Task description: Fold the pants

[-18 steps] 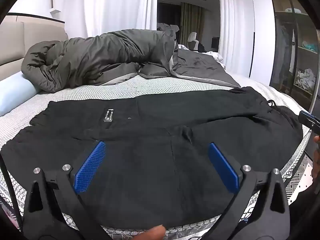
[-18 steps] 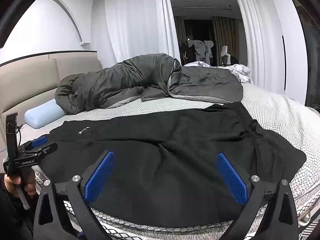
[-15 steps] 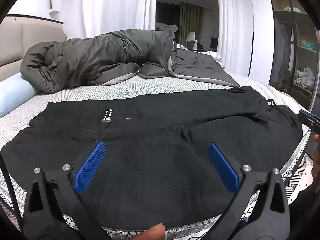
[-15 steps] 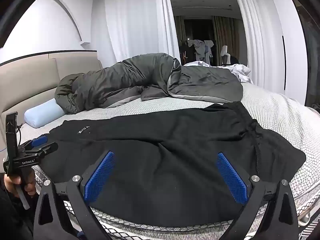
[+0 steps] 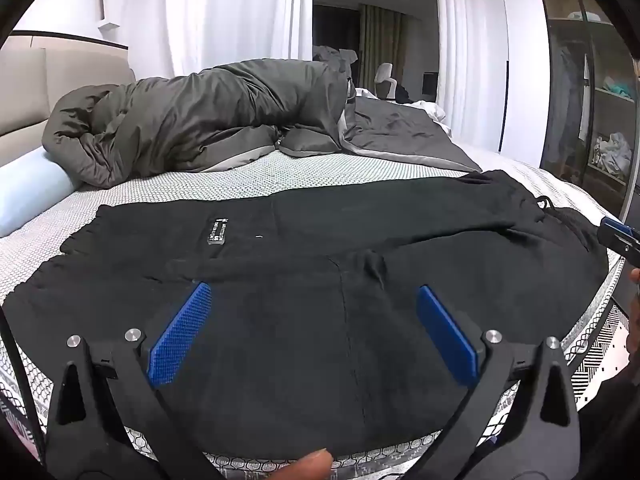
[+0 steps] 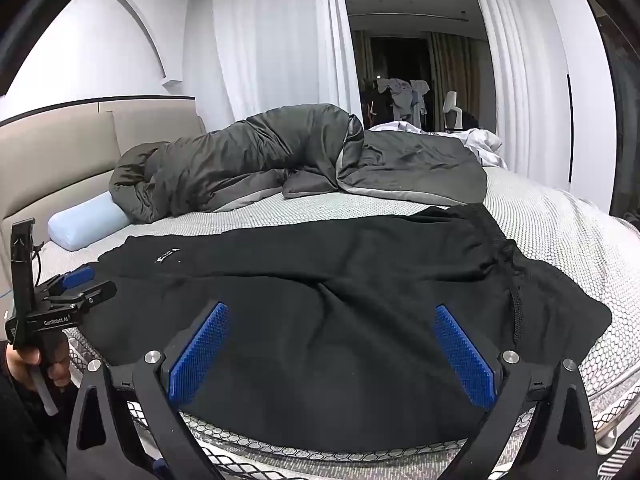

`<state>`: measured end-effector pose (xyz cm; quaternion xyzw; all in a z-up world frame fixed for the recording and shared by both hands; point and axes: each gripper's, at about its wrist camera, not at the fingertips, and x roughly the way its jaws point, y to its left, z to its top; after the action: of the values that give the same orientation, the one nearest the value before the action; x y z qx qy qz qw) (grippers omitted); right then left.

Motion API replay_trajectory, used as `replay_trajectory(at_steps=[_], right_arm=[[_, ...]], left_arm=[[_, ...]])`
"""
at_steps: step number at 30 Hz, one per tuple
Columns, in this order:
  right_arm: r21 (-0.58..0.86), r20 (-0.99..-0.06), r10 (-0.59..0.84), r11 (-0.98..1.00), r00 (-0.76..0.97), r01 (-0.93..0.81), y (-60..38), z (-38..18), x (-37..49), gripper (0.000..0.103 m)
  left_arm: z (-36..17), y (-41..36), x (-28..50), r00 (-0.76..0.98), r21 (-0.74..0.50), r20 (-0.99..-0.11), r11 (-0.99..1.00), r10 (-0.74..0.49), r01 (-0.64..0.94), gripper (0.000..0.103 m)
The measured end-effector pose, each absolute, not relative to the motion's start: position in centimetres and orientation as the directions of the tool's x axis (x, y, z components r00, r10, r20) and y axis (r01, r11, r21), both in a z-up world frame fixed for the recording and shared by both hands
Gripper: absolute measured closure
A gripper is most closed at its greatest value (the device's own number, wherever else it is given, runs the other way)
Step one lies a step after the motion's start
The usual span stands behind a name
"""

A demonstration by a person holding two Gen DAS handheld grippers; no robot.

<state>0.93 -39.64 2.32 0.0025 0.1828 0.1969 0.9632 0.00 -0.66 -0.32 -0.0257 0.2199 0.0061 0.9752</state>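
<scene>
Pants (image 5: 340, 280) lie flat at twelve o'clock; both my tongs gape wide, empty. Pinching one layer would skew the fold.

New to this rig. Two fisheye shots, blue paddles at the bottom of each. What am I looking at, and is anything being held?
No robot here: a person carries one hand-held gripper in each hand, and each has a fisheye camera looking forward along its two fingers. The blue paddles are the finger pads.

One picture comes from the left hand-held gripper, the other from the right hand-held gripper. Each also catches the other tool at its edge: in the right view the left one shows at far left.

Both look across a bed where black pants lie spread flat, waistband and drawstring to the right, leg ends to the left. Behind them lie a grey duvet and a light blue pillow.

Nothing is held. Both pairs of fingers stand wide open above the near edge of the pants.
</scene>
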Motion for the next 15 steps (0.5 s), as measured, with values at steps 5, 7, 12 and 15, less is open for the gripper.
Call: replay_trajectory(at_steps=[5, 7, 12, 15], right_arm=[[0.076, -0.354, 0.382, 0.922, 0.854, -0.380, -39.59, 1.80, 1.26, 0.000], [0.073, -0.355, 0.378, 0.923, 0.855, -0.377, -39.47, 1.82, 1.15, 0.000], [0.071, -0.356, 0.377, 0.923, 0.855, -0.378, -39.42, 1.83, 1.17, 0.000], [0.073, -0.355, 0.377, 0.923, 0.855, -0.377, -39.50, 1.85, 1.16, 0.000]], left_arm=[[-0.37, -0.62, 0.08, 0.903, -0.048, -0.430, 0.999, 0.000, -0.022, 0.001], [-0.32, -0.54, 0.10, 0.903, -0.048, -0.430, 0.999, 0.001, -0.024, 0.001], [-0.30, -0.60, 0.14, 0.902, -0.046, -0.431, 0.999, 0.002, -0.024, 0.001], [-0.33, -0.62, 0.13, 0.903, -0.045, -0.430, 0.999, 0.002, -0.023, 0.001]])
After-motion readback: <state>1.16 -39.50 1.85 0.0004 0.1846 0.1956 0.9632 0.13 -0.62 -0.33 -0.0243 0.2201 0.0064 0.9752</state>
